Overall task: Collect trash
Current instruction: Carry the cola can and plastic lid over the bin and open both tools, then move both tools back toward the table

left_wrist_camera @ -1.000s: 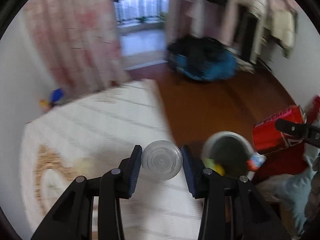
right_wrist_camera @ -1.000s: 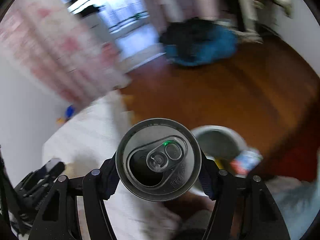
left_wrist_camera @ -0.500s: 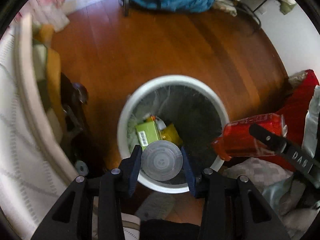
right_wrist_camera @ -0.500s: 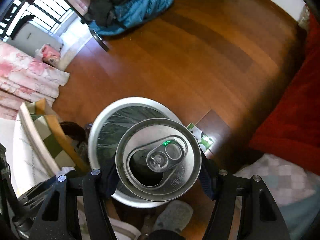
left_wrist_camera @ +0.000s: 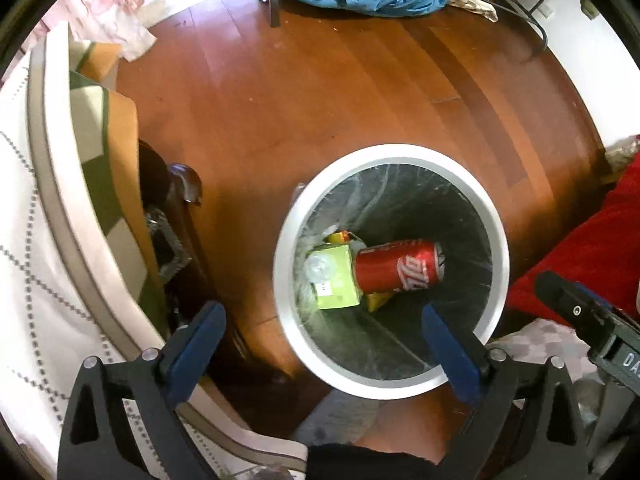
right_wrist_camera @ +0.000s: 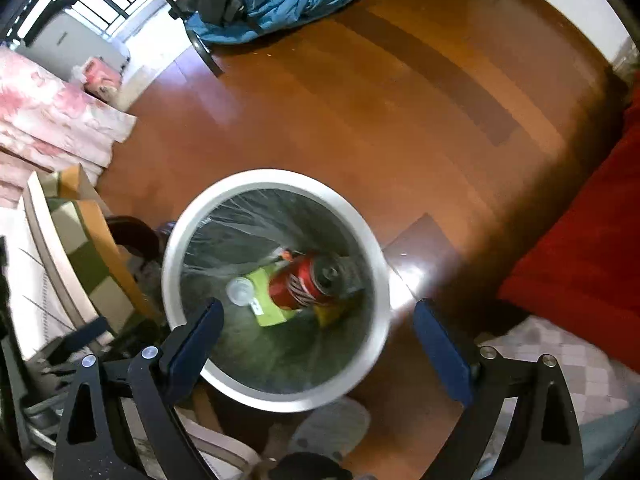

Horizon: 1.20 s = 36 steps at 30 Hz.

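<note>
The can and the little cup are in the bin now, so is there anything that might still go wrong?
A few things, maybe. Both grippers, left and right, hang open right over the bin; swinging away low might knock its rim and tip it. The can lies on its side with its opened top showing, so leftover drink might drip into the liner. The cup sits loose on the green box and could slide off.

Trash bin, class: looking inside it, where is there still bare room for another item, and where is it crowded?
Inside the trash bin, the liner is bare along the far wall and the right side beyond the red can. The left and middle of the bottom are crowded: the green carton, the clear cup on it and the can lie packed together.
</note>
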Each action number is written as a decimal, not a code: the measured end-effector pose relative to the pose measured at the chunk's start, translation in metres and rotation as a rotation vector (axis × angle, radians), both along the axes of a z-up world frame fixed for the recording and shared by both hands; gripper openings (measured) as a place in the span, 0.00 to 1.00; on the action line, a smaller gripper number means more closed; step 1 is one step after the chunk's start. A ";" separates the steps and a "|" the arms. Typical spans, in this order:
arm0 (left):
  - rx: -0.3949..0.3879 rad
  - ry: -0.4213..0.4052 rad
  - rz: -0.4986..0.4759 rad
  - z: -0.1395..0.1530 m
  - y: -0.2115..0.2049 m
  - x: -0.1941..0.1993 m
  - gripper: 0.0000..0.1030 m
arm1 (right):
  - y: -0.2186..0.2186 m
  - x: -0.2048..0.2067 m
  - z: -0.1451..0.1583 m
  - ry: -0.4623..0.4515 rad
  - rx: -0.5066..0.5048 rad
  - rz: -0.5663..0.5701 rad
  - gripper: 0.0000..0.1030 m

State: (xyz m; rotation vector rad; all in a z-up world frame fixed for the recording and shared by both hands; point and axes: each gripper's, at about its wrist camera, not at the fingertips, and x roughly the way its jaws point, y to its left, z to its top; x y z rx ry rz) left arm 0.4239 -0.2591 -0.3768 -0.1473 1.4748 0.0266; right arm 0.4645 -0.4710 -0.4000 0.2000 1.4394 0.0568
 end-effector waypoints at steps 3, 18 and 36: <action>0.023 -0.012 -0.008 0.006 0.001 -0.003 0.97 | -0.001 -0.007 0.004 -0.001 -0.070 0.021 0.95; 0.113 -0.107 -0.025 0.056 -0.001 -0.022 0.98 | 0.003 -0.034 0.044 -0.038 -0.143 0.072 0.97; 0.104 -0.281 -0.013 0.170 0.009 -0.081 0.98 | 0.002 -0.094 0.178 -0.195 -0.098 0.062 0.97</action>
